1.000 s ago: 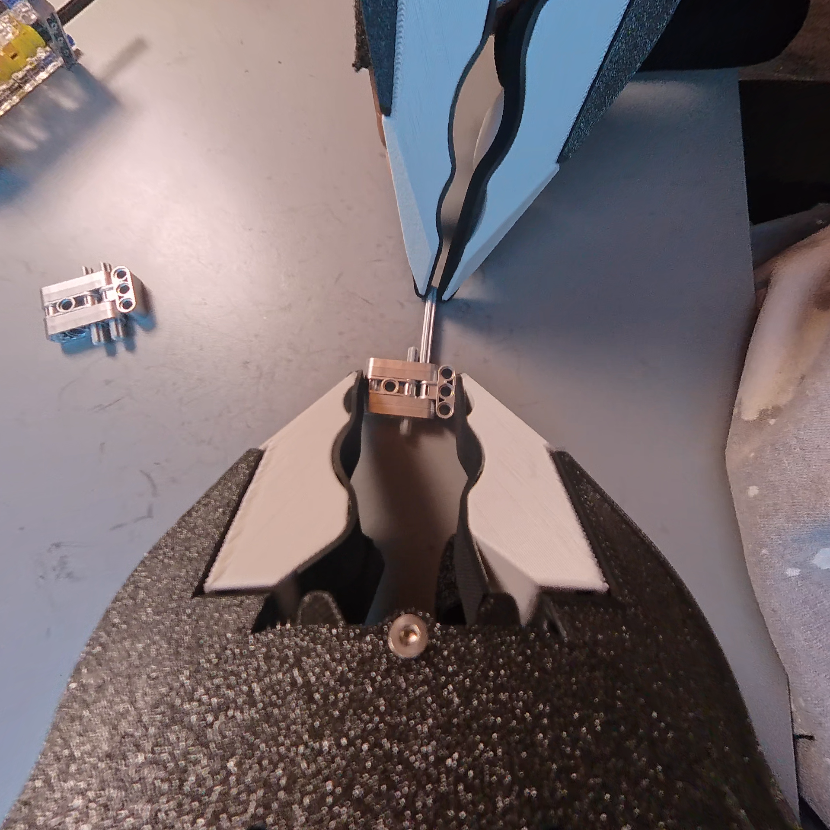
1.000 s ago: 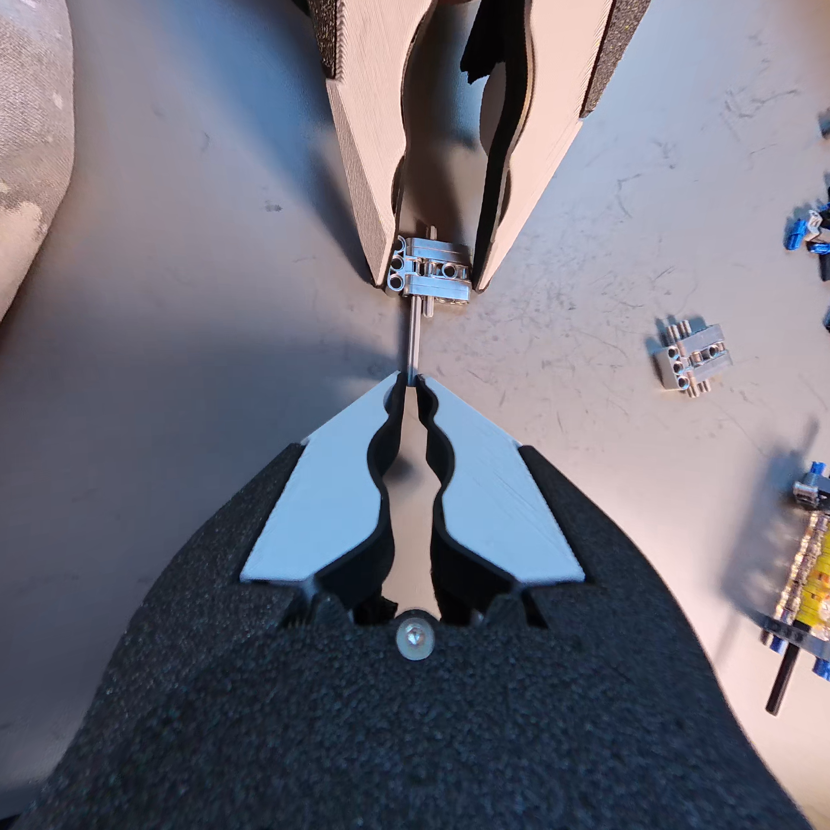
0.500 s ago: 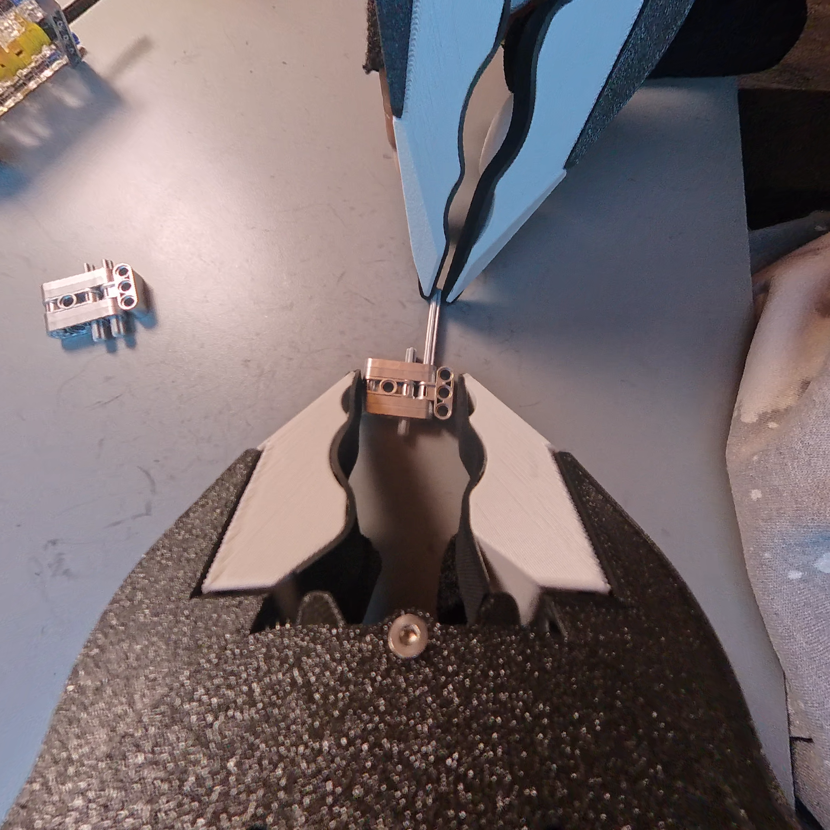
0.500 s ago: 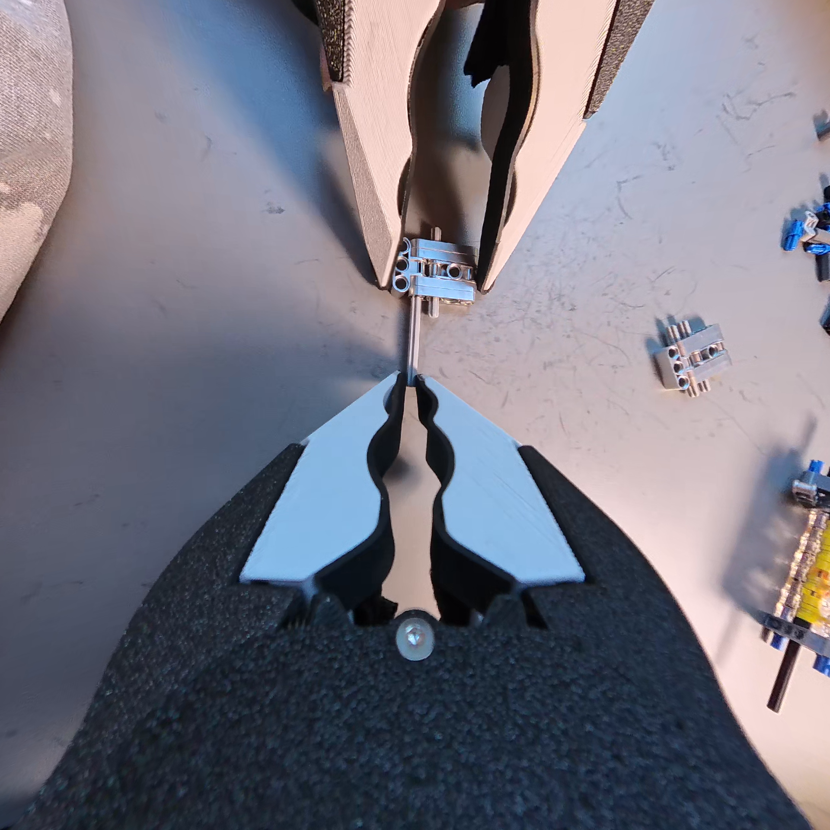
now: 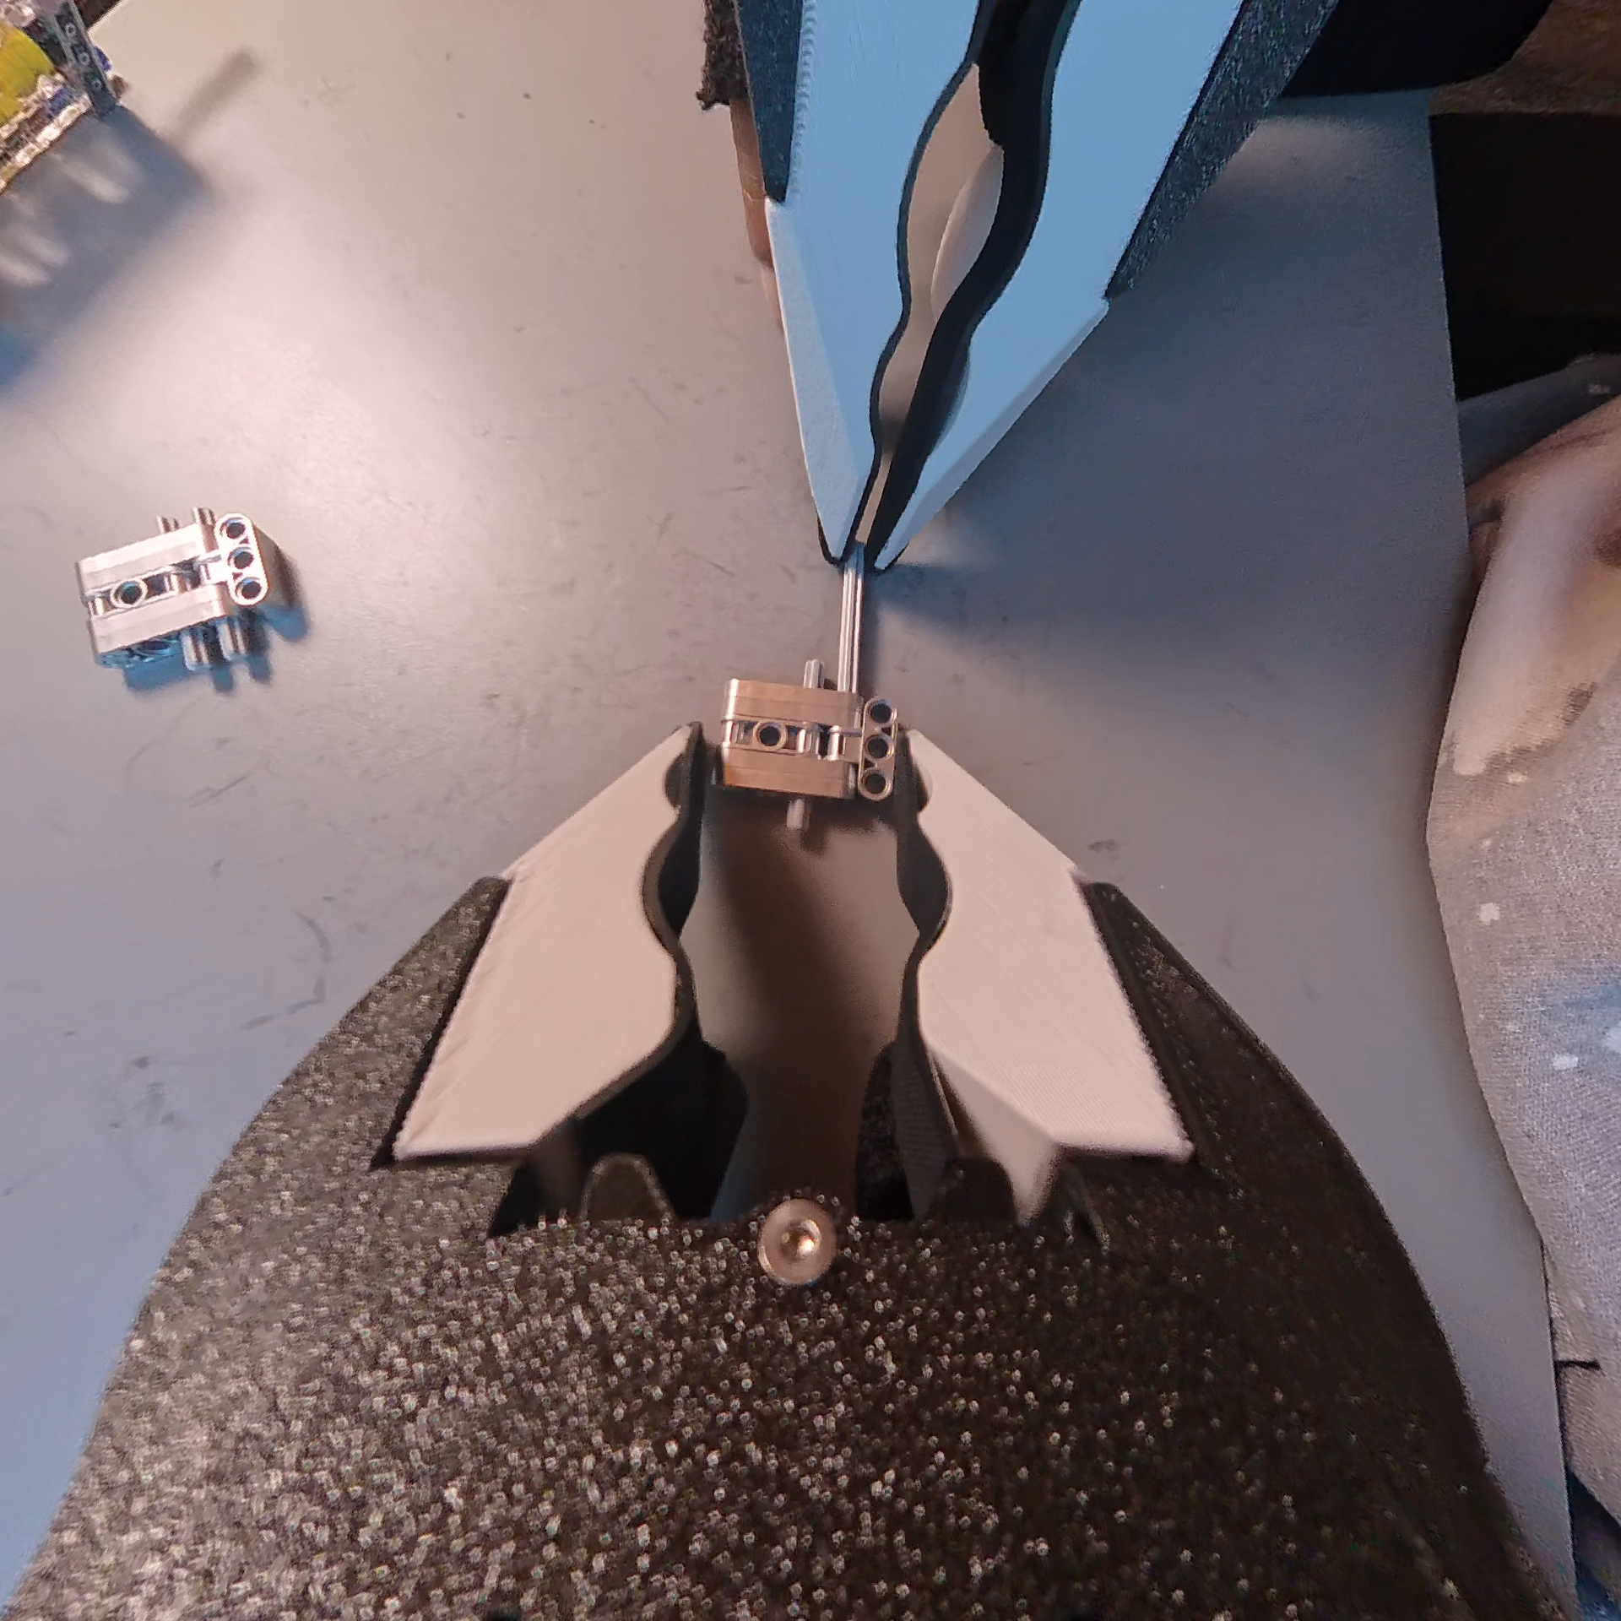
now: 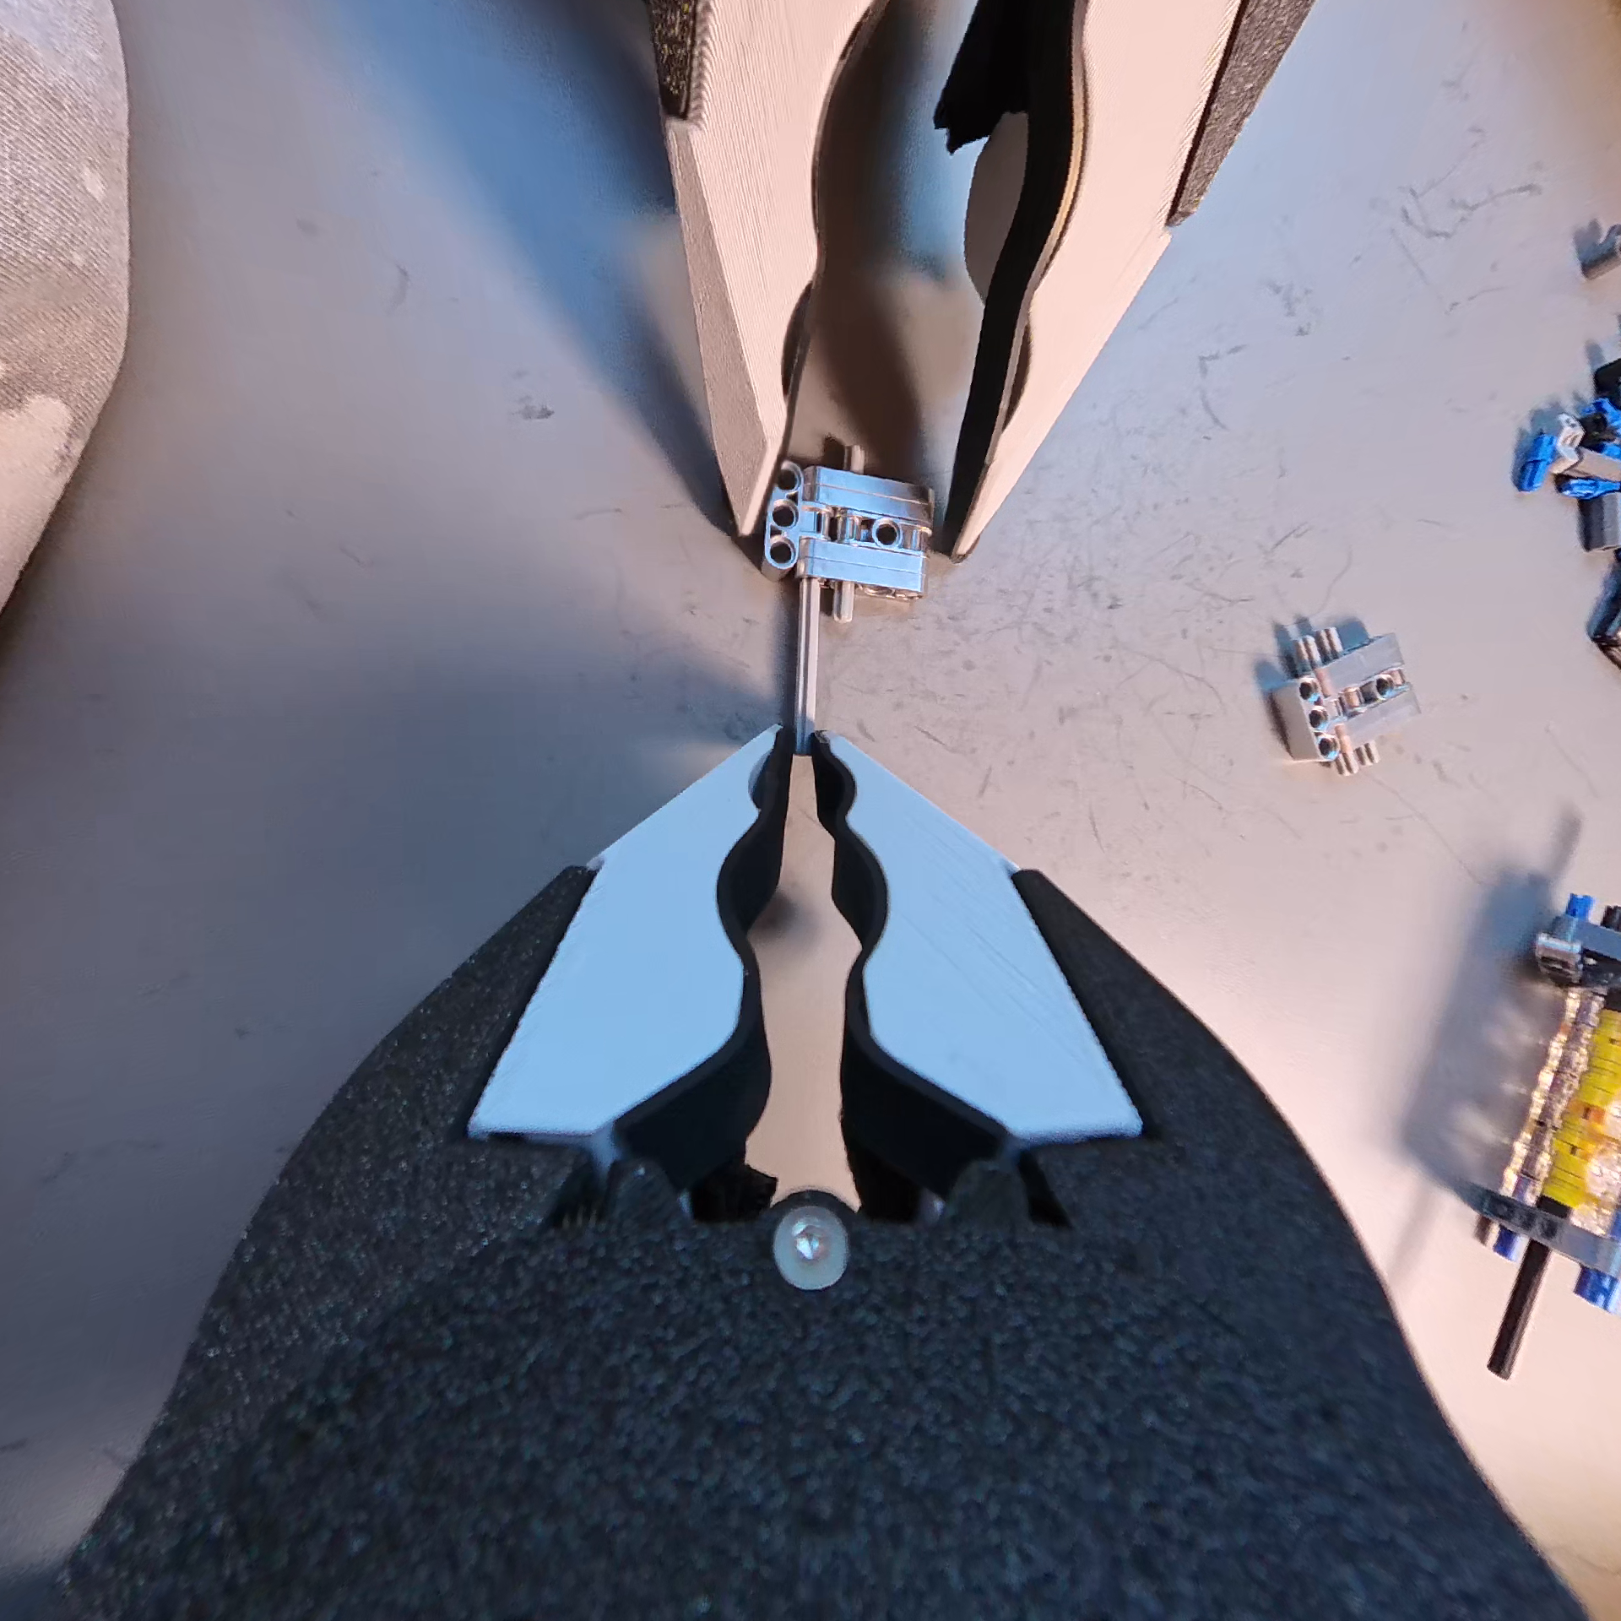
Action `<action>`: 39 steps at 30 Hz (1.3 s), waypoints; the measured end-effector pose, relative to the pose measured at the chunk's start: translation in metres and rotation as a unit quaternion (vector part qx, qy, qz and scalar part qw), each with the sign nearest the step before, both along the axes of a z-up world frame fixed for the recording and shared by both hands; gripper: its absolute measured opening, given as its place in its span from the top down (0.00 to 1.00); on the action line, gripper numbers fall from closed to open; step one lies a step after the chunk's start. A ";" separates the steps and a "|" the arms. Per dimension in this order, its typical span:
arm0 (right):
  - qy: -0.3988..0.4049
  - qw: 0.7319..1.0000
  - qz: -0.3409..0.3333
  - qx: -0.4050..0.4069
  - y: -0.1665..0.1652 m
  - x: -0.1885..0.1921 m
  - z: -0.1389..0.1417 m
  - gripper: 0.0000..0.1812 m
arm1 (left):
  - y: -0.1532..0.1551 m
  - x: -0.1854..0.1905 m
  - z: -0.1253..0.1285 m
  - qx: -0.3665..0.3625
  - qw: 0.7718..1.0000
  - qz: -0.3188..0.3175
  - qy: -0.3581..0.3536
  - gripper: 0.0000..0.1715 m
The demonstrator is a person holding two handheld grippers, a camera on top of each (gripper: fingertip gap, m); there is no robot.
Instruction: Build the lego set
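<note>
My left gripper [image 5: 803,746] held a small grey block assembly [image 5: 805,741] crosswise between its fingertips, the fingers set a block's width apart and pressing on its two ends. From the far face of that block a thin grey axle [image 5: 849,624] stuck straight out towards my other tool. My right gripper [image 6: 798,741] was nearly closed, its tips pinched on the free end of that axle [image 6: 805,667], so the two grippers faced each other nose to nose with the axle bridging the gap above the grey table [image 5: 439,351]. A shorter pin stood beside the axle on the same block. A second grey block assembly [image 5: 180,592] lay on the table well off to my left gripper's left side, untouched. Farther out sat a yellow and clear brick build [image 6: 1570,1131] and a few blue pieces [image 6: 1570,456]
</note>
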State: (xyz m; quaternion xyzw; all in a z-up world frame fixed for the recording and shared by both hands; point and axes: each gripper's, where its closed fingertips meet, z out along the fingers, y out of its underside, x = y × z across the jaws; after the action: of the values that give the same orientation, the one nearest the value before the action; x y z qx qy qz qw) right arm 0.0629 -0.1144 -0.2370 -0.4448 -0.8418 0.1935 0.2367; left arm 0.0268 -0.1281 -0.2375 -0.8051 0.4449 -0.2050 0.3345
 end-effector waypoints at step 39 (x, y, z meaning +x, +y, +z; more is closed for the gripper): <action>0.069 0.995 -0.011 0.077 0.001 -0.002 0.002 0.99 | 0.002 0.002 0.000 0.002 0.999 0.044 -0.022 0.78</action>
State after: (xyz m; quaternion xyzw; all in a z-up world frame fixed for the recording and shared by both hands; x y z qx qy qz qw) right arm 0.0607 -0.1138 -0.2349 -0.4200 -0.8309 0.1556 0.3302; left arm 0.0286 -0.1264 -0.2373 -0.8186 0.4021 -0.2067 0.3543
